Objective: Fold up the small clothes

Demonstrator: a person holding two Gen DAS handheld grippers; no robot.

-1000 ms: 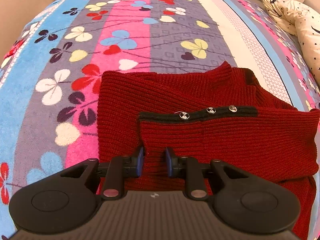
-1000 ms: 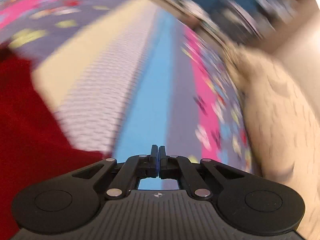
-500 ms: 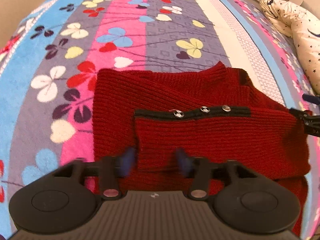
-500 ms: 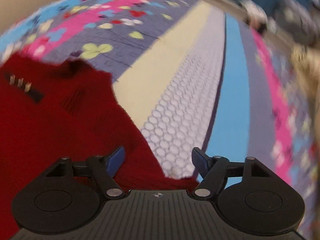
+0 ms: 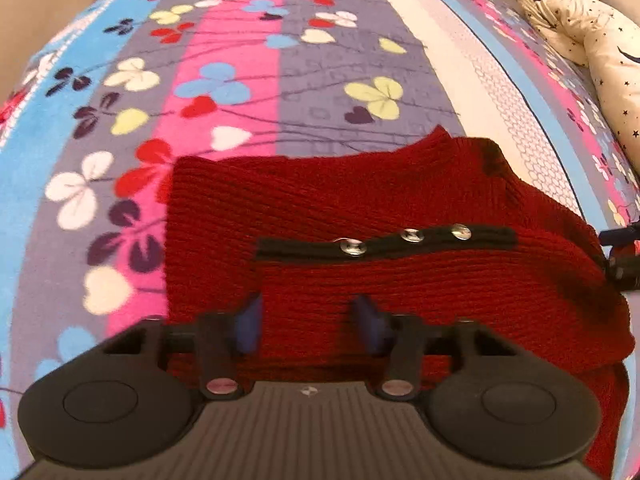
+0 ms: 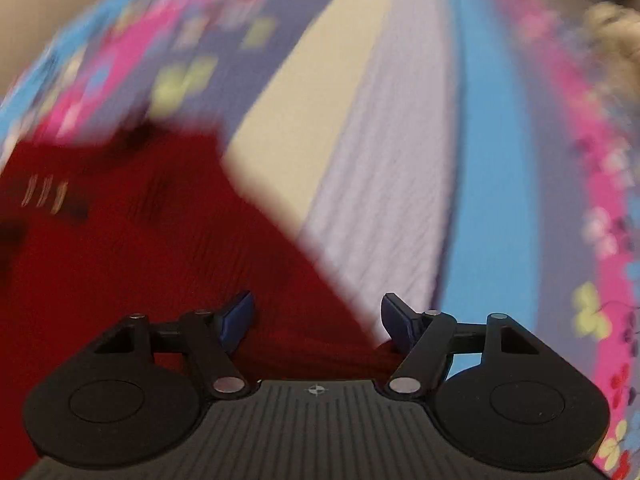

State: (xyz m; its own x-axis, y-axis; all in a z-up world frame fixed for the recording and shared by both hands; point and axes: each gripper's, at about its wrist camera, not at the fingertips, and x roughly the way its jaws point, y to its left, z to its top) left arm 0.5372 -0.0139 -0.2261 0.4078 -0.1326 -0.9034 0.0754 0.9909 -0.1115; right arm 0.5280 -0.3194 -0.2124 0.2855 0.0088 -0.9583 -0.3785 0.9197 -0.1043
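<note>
I'm partway through folding the red knitted sweater (image 5: pixel 360 216), which lies on the flowered bedspread (image 5: pixel 224 60), towards its right-hand side, beside the cream and pale stripes. One flap is already turned over the body; its black placket (image 5: pixel 384 242) with three metal snaps (image 5: pixel 412 235) runs across my left view. So I judge the garment's long axis to lie across the bed, with the neck end pointing to the right, towards the star-print pillow (image 5: pixel 592 44), though I can't be sure of that.

My left gripper (image 5: pixel 306 322) hangs over the near hem; its jaws have just been closing, but the blue pads still stand apart with knit between them, not yet pinching. My right gripper (image 6: pixel 316 320) is released, jaws wide, straddling the sweater's right edge where it meets the pale stripe; that view is blurred.

Next I reckon both must nip their edges, then carry them over together.
</note>
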